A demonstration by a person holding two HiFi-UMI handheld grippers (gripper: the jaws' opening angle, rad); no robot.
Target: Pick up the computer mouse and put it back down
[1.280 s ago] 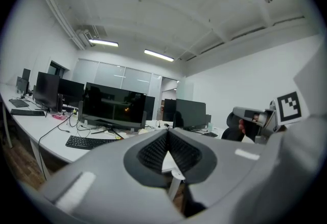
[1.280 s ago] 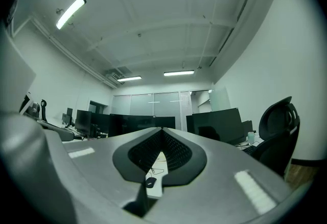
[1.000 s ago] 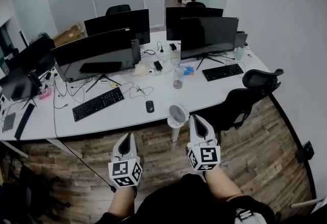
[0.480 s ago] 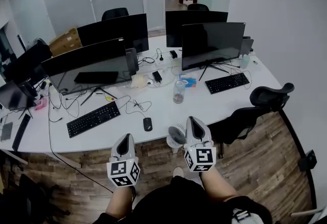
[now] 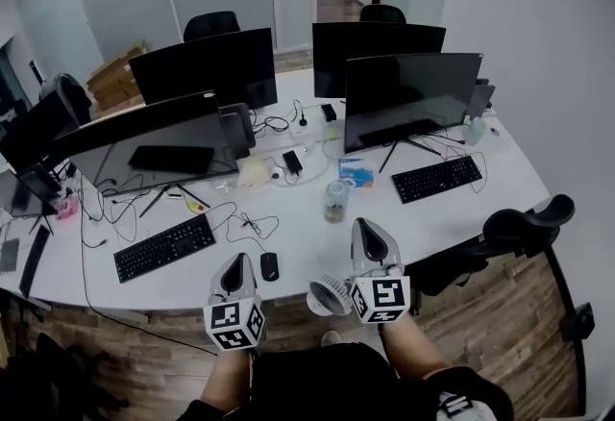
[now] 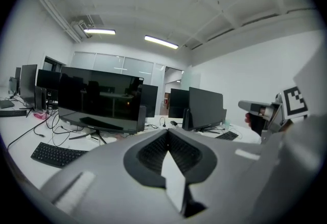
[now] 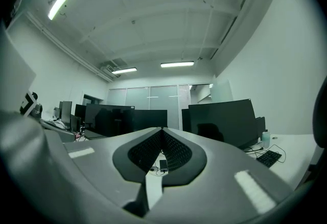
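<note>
The left gripper (image 5: 236, 262) and right gripper (image 5: 364, 227) both keep their jaws clenched together, empty. The computer mouse (image 5: 269, 265) lies on the desk (image 5: 423, 217), just right of the left jaws' tips.

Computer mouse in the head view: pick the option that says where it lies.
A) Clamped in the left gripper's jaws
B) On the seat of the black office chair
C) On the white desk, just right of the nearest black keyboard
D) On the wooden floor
C: the computer mouse lies on the white desk beside the black keyboard, while the left gripper is shut on nothing.
</note>
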